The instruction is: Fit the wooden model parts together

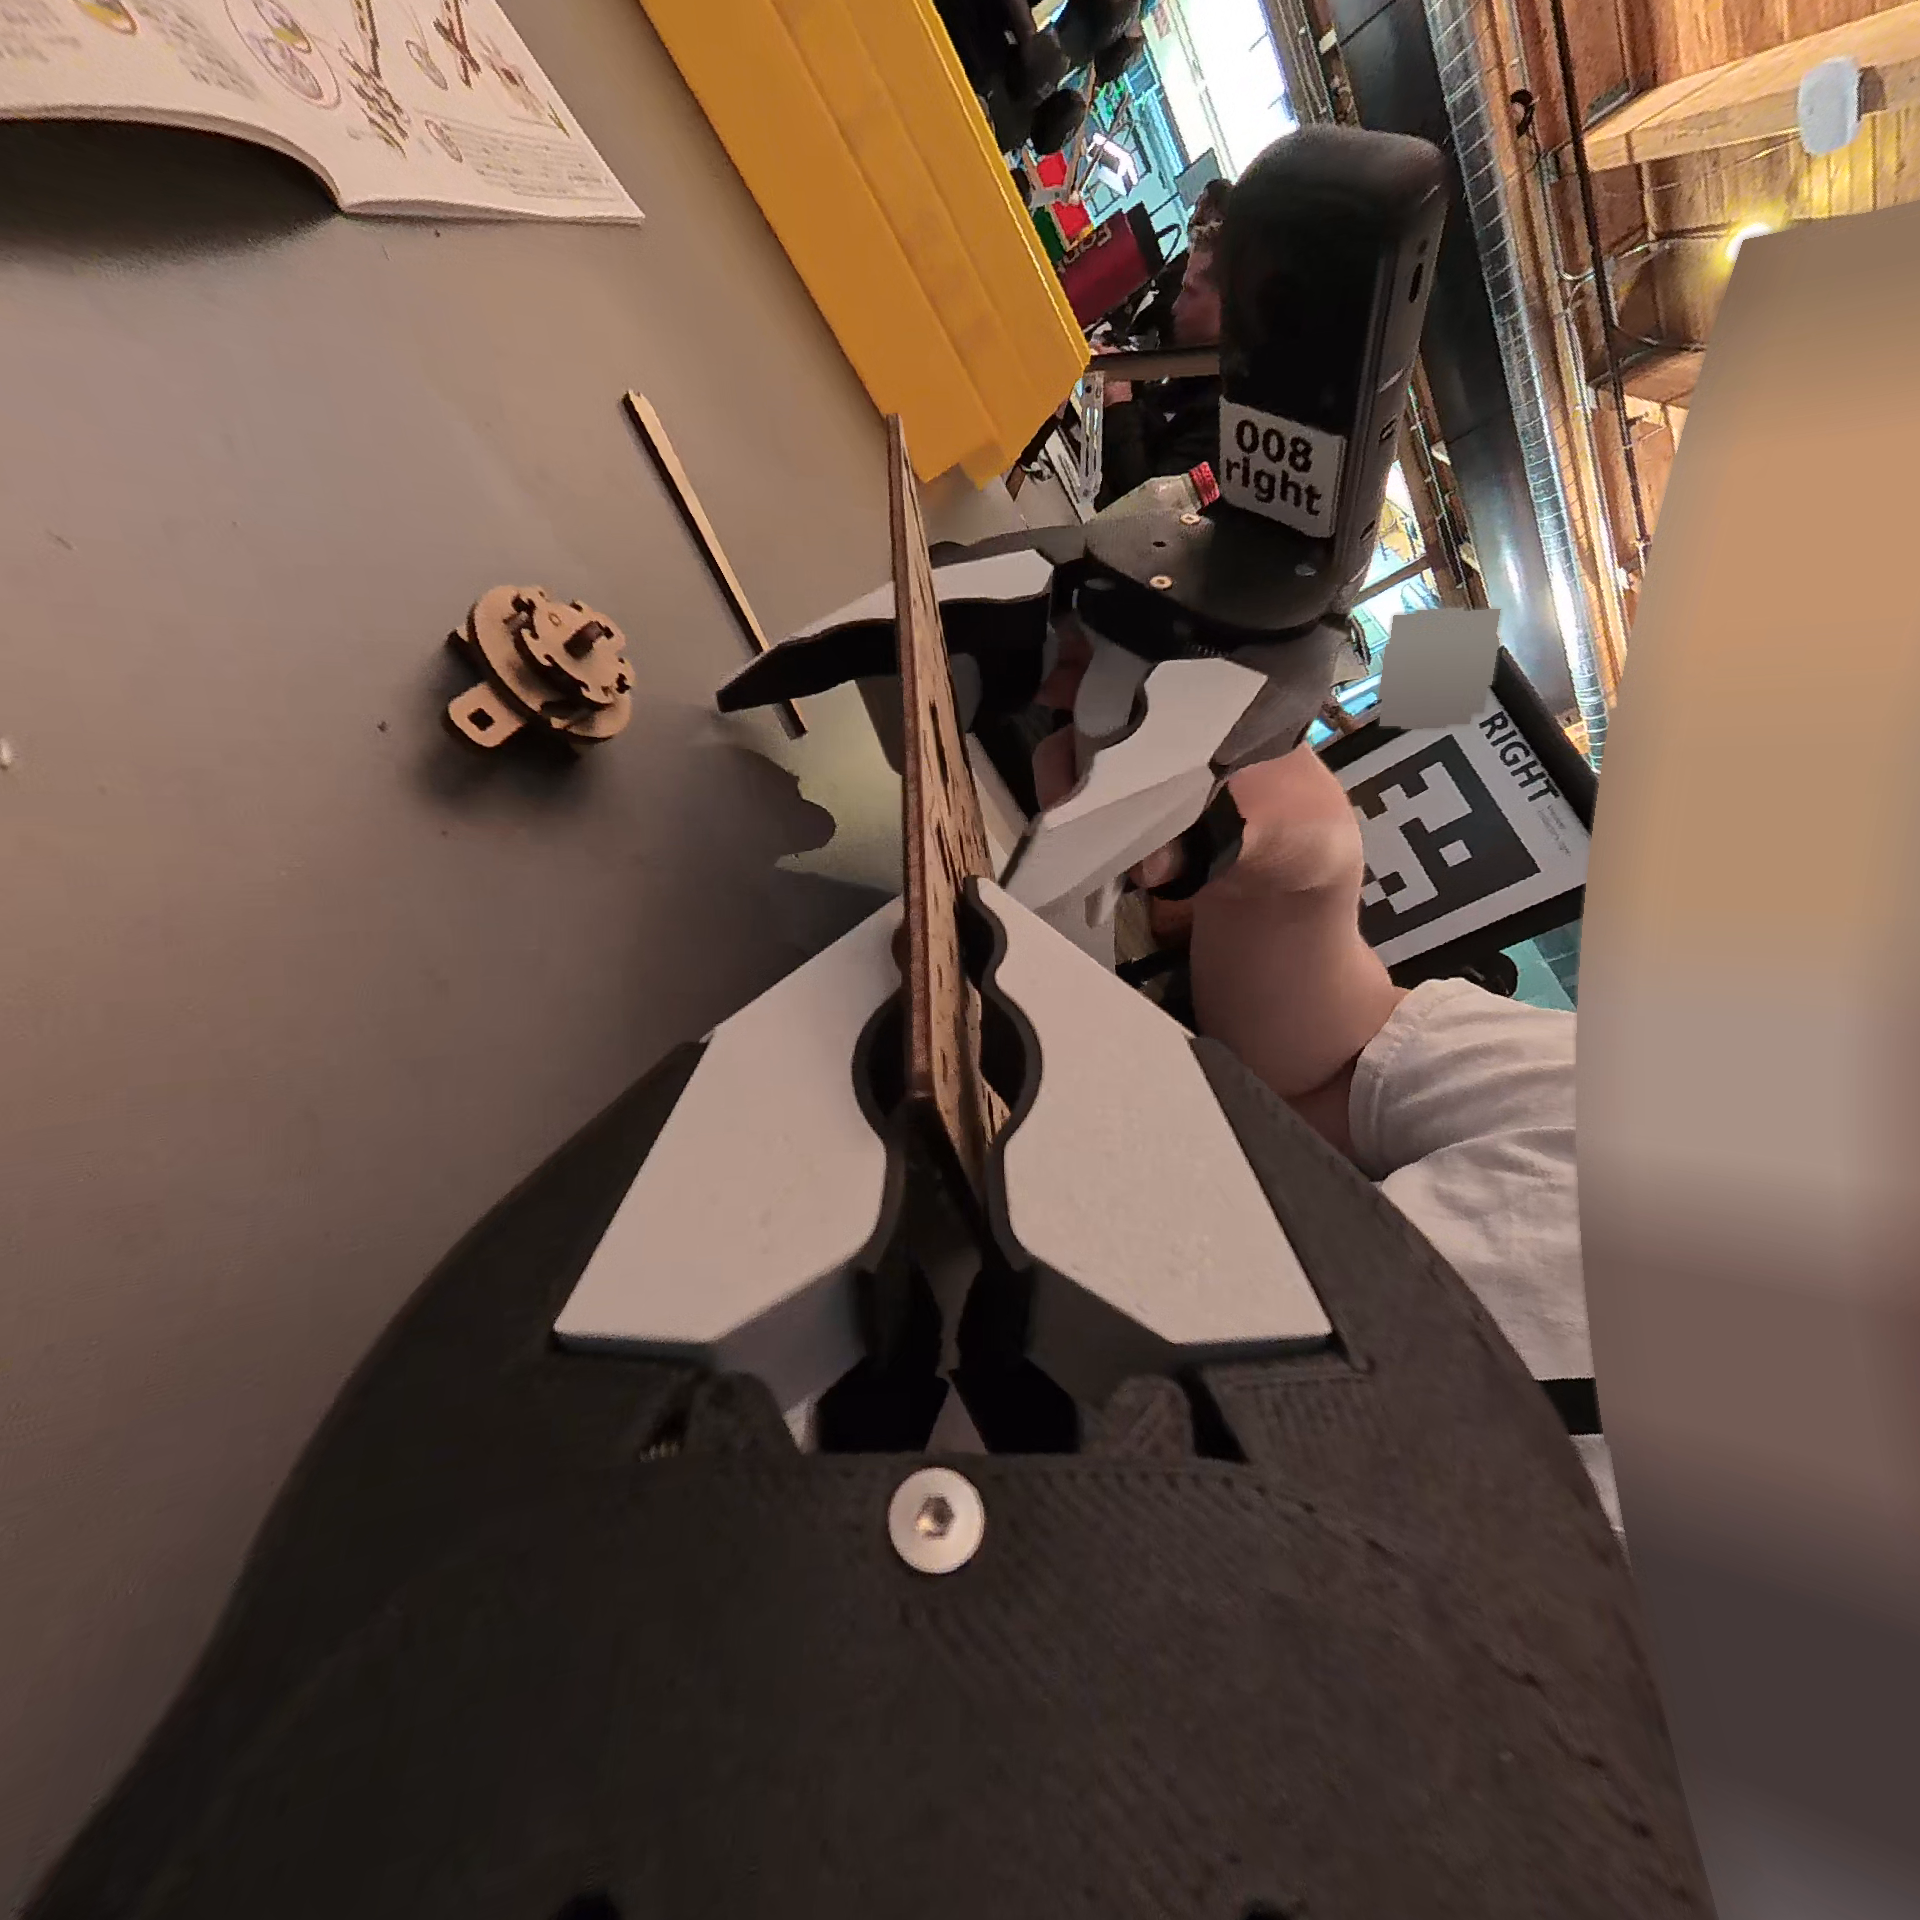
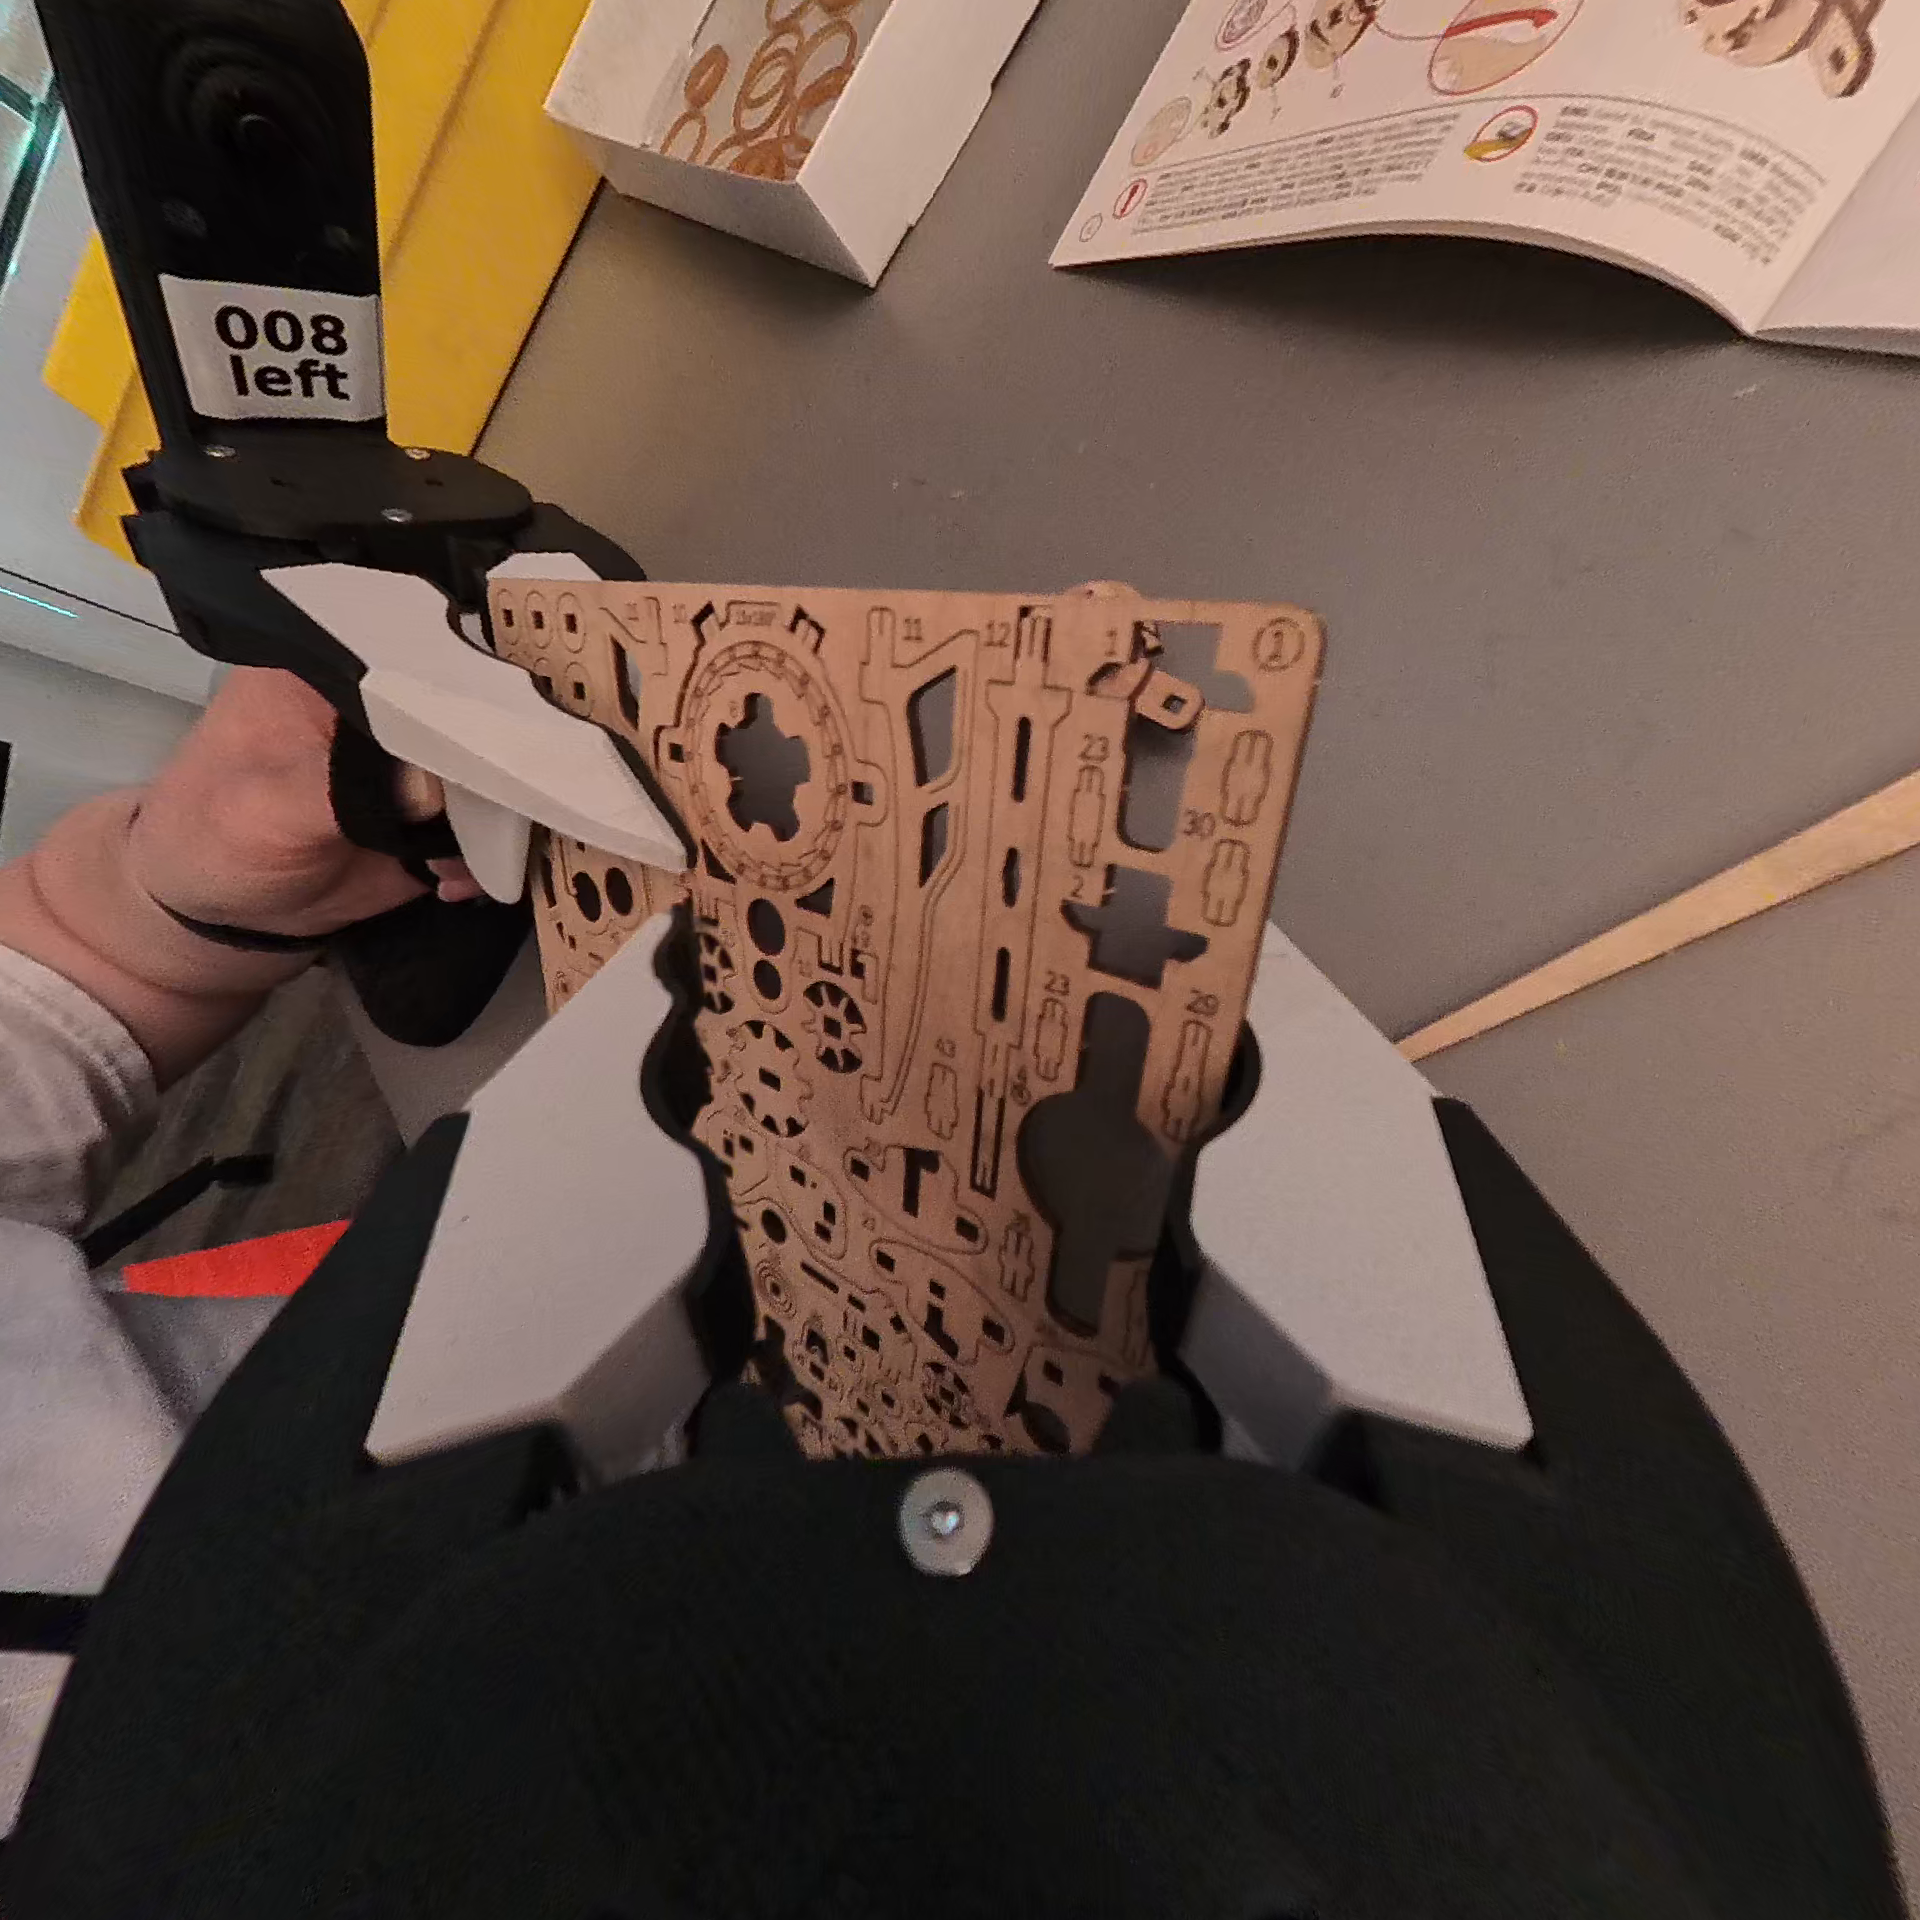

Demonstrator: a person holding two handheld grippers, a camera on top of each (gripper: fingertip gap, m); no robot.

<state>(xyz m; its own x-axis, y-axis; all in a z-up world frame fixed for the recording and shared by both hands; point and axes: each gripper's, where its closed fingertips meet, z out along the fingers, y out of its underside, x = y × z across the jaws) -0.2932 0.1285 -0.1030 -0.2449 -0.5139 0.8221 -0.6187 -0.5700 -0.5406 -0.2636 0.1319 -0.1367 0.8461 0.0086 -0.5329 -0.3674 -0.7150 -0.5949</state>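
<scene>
A laser-cut wooden parts sheet (image 2: pixel 966 862), with several parts punched out, is held upright above the grey table (image 2: pixel 1558 623). My left gripper (image 1: pixel 935 914) is shut on the sheet (image 1: pixel 935 779), seen edge-on; in the right wrist view it (image 2: pixel 665 842) pinches the sheet's left side. My right gripper (image 2: pixel 966 940) is open wide, its left finger in front of the sheet and its right finger at the sheet's right edge. In the left wrist view it (image 1: pixel 883 655) straddles the sheet. A small assembled wooden part (image 1: pixel 540 675) lies on the table.
A thin wooden stick (image 1: pixel 707 551) lies on the table, also in the right wrist view (image 2: pixel 1662 914). An open instruction booklet (image 2: pixel 1507 156), a white box of wooden rings (image 2: pixel 790 114) and a yellow bin (image 1: pixel 904 208) stand at the far side.
</scene>
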